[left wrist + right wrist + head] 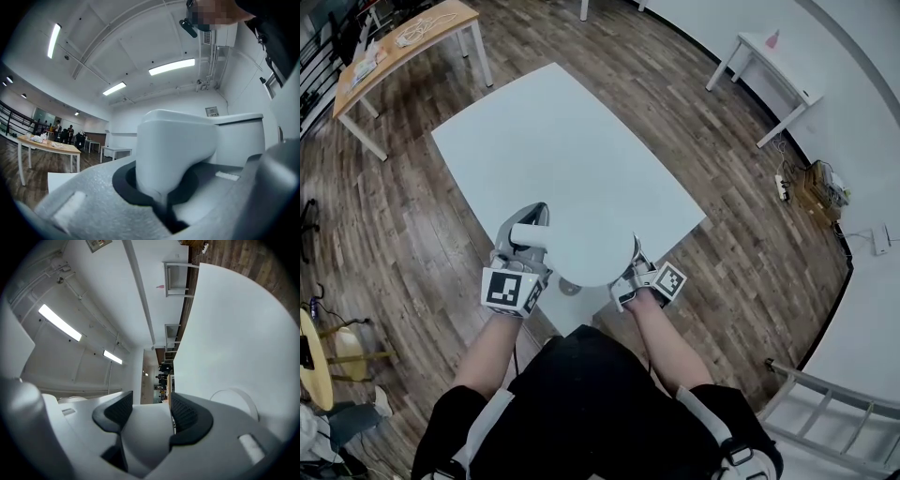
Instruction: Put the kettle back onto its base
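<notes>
Head view: kettle (592,255) held between left gripper (528,227) and right gripper (636,258).

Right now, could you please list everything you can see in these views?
kettle: one, white, held over the near edge of the white table
base: one, white, round, on the white table near the kettle
white table: one, white, centre of the head view
wooden desk: one, light brown, far left, with small items on it
small table: one, white, far right by the wall
left gripper: one, grey, shut on the kettle's handle
right gripper: one, grey, shut on the kettle's opposite side
person's arms: two, black sleeves, bottom of the head view
</notes>
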A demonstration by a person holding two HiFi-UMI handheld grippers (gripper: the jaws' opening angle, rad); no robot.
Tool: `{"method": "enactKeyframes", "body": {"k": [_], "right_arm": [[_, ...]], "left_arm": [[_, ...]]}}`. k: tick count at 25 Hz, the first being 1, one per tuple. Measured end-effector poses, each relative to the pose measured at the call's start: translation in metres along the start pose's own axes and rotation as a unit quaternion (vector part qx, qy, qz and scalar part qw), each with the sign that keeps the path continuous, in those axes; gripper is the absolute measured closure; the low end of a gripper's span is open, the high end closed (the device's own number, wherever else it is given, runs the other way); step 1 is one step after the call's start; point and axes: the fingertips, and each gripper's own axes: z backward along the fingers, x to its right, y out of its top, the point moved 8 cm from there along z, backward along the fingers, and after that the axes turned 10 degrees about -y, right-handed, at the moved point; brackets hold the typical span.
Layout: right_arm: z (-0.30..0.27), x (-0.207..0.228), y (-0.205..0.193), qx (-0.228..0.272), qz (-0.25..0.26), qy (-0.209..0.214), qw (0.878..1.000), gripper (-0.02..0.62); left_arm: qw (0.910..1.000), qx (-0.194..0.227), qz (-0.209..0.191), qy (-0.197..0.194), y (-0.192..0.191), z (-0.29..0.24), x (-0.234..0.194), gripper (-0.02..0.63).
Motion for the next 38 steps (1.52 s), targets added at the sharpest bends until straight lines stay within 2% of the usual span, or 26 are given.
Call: {"method": "enactKeyframes", "body": {"k": [7, 13, 16, 19, 22, 27, 33, 38], "right_arm": [[-0.013, 0.007, 0.01, -0.016, 0.092, -0.051, 0.994, 0.348], [-0.013, -0.007, 0.026, 0.001, 0.178, -0.089, 0.98, 0.348], [-0.016, -0.034, 0.029, 0.011, 0.217, -0.053, 0.975, 0.367], [-0.022, -0.057, 0.03, 0.017, 0.241, -0.027, 0.97, 0.417], [-0.028, -0.065, 0.029, 0.016, 0.245, -0.024, 0.969, 0.456], [-0.028, -0.056, 0.029, 0.011, 0.247, -0.061, 0.967, 0.453], [-0.031, -0.053, 0.032, 0.01, 0.257, -0.083, 0.963, 0.451], [-0.034, -0.045, 0.035, 0.007, 0.249, -0.09, 0.964, 0.451]], "left_arm": [[0.9983, -0.013, 0.016, 0.054, -0.021, -0.008, -0.011, 0.607], [0.9962, -0.022, 0.033, 0.078, -0.04, -0.014, -0.014, 0.607], [0.9955, -0.028, 0.03, 0.085, -0.048, -0.017, -0.017, 0.607], [0.9961, -0.04, 0.001, 0.079, -0.051, -0.023, -0.014, 0.607], [0.9961, -0.049, -0.023, 0.07, -0.057, -0.024, -0.011, 0.607], [0.9957, -0.05, -0.007, 0.077, -0.071, -0.021, -0.007, 0.607], [0.9959, -0.047, 0.004, 0.078, -0.079, -0.022, -0.01, 0.606], [0.9962, -0.052, -0.002, 0.069, -0.085, -0.025, -0.009, 0.606]]}}
